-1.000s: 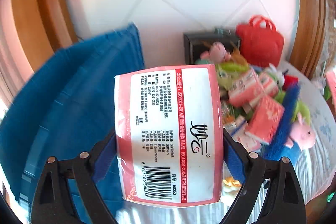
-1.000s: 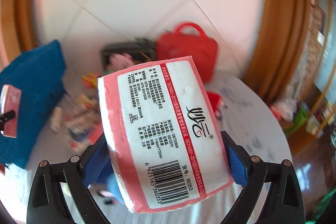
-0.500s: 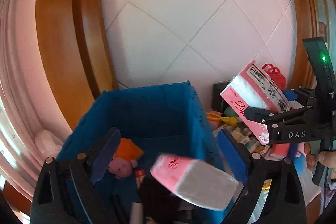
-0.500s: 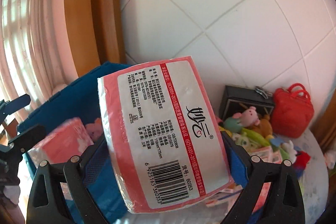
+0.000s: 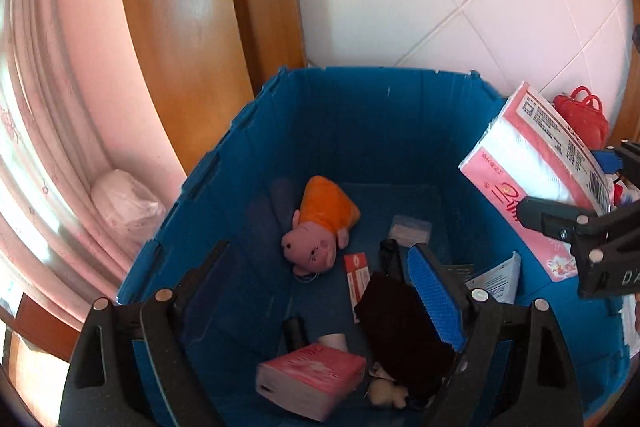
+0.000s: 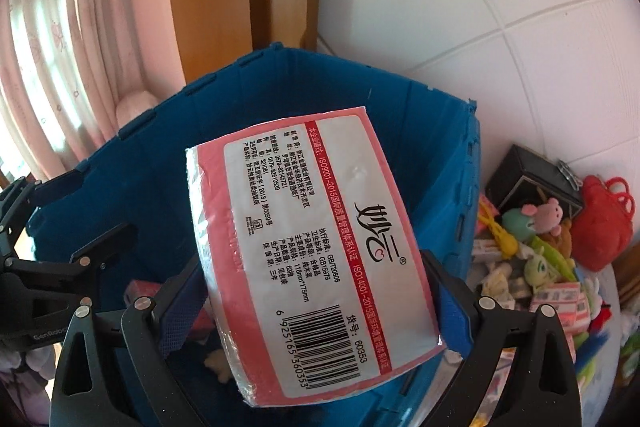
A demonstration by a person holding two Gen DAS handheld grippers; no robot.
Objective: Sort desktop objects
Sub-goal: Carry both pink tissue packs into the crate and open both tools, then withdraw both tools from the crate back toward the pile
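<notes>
Your left tongs [image 5: 332,311] hang wide open and empty over the blue bin [image 5: 360,115]; the jaws have just eased in a touch with nothing between them. A pink tissue pack [image 5: 312,379] lies on the bin floor directly below them.

Your right tongs [image 6: 310,303] are clamped across the width of a second tissue pack [image 6: 316,251], label side toward the camera, tilted. It sits above the bin's open top, near the right-hand wall.

To do this drop well, bring the pack further in over the middle of the bin before you let go, so it clears the wall. Open the jaws fully and let it fall flat.

Inside the bin lie a pig plush [image 5: 316,231] in an orange top, a dark cloth [image 5: 400,323], a small red and white card [image 5: 358,273] and some packets. None of them blocks the drop. Your left tongs are the one thing in the way: draw them clear of the opening first.

To the right of the bin, the table holds a pile of toys [image 6: 536,251], small pink boxes, a black case [image 6: 528,179] and a red bag [image 6: 604,227], not yet sorted.
</notes>
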